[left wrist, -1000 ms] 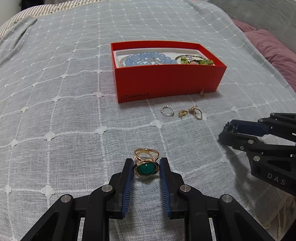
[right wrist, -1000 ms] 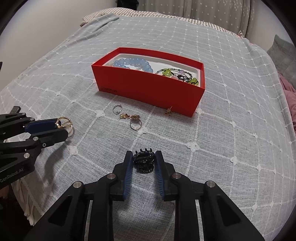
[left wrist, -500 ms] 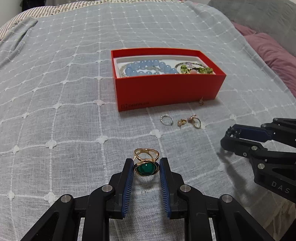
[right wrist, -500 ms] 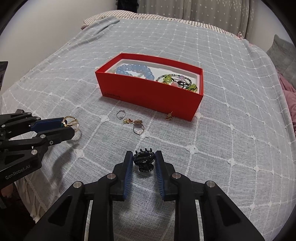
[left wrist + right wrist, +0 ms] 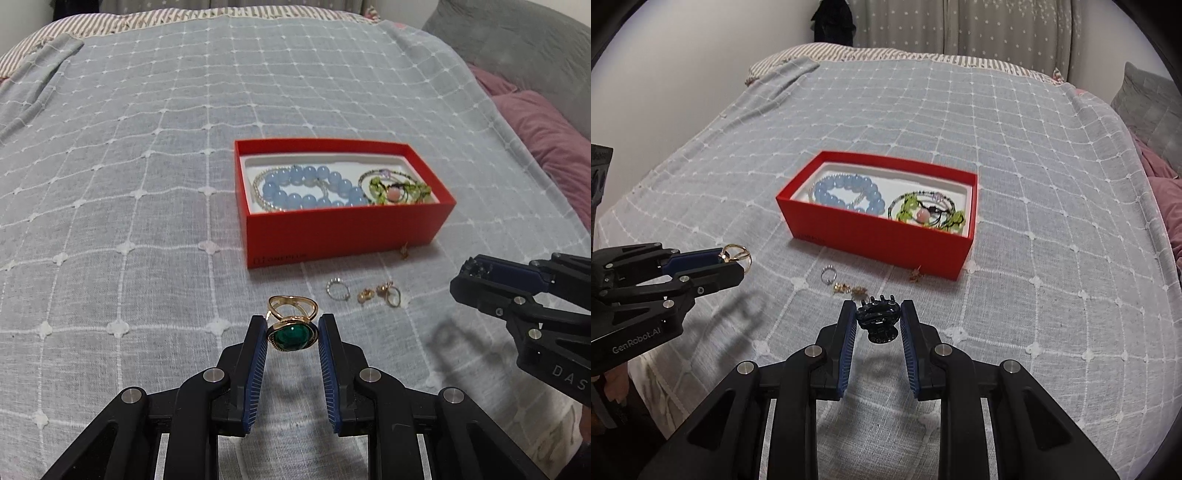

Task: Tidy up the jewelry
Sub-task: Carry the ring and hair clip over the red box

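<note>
My left gripper (image 5: 292,326) is shut on a gold ring with a green stone (image 5: 291,332), held above the bedspread; it also shows in the right wrist view (image 5: 733,258). My right gripper (image 5: 878,314) is shut on a small black hair claw (image 5: 878,320). A red box (image 5: 347,230) lies ahead with a blue bead bracelet (image 5: 310,186) and a green bead bracelet (image 5: 395,188) inside. A silver ring (image 5: 337,288), small gold pieces (image 5: 365,294) and a gold ring (image 5: 393,295) lie on the cloth before the box. A gold earring (image 5: 404,252) lies by the box's near wall.
The grey checked bedspread (image 5: 129,184) covers the bed. A grey pillow (image 5: 524,40) and mauve bedding (image 5: 546,129) lie at the right. A striped pillow (image 5: 849,51) and curtains (image 5: 960,26) are at the far end.
Both grippers have risen and pulled back from the box, each holding its item. The box now shows more from above.
</note>
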`<state>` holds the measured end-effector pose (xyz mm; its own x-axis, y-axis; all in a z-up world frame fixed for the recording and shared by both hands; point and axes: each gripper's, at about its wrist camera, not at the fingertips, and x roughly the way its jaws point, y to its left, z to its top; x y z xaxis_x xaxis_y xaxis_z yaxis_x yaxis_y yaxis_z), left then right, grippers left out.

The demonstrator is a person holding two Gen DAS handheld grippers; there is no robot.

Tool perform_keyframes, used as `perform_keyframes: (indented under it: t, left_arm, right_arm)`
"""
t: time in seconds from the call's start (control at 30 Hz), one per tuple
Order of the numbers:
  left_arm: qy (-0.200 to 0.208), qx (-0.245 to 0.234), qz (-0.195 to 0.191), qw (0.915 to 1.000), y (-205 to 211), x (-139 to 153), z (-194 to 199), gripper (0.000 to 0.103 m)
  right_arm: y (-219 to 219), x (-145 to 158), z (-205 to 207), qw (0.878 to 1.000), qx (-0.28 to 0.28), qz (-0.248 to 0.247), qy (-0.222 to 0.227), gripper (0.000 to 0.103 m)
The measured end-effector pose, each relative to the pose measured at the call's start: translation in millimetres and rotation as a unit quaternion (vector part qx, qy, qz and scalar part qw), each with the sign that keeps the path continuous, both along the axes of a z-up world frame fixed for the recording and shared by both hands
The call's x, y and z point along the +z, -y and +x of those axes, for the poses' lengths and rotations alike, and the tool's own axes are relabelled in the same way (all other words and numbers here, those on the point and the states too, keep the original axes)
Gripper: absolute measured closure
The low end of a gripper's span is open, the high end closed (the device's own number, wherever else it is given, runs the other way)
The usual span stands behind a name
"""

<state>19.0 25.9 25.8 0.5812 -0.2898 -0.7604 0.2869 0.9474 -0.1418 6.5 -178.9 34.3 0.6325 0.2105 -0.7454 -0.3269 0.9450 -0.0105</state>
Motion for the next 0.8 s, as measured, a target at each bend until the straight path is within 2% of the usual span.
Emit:
perform_keyframes:
  t: [0.4, 0.63, 0.8]
  left_arm:
    - [0.006, 0.037, -0.044, 0.9983, -4.0, 20.1, 30.1, 0.08]
    - [0.025, 0.031, -0.069, 0.9969, 8.7, 25.9, 52.7, 0.08]
    - [0.034, 0.024, -0.067, 0.9969, 22.4, 19.9, 68.0, 0.08]
  right_arm:
    - [3.1, 26.8, 23.1, 0.999, -0.019, 0.024, 0.028, 0.077]
    - [12.1, 33.0, 45.2, 0.998, -0.025, 0.044, 0.037, 0.077]
    - [19.1, 28.6, 63.4, 0.998, -0.03, 0.042, 0.044, 0.077]
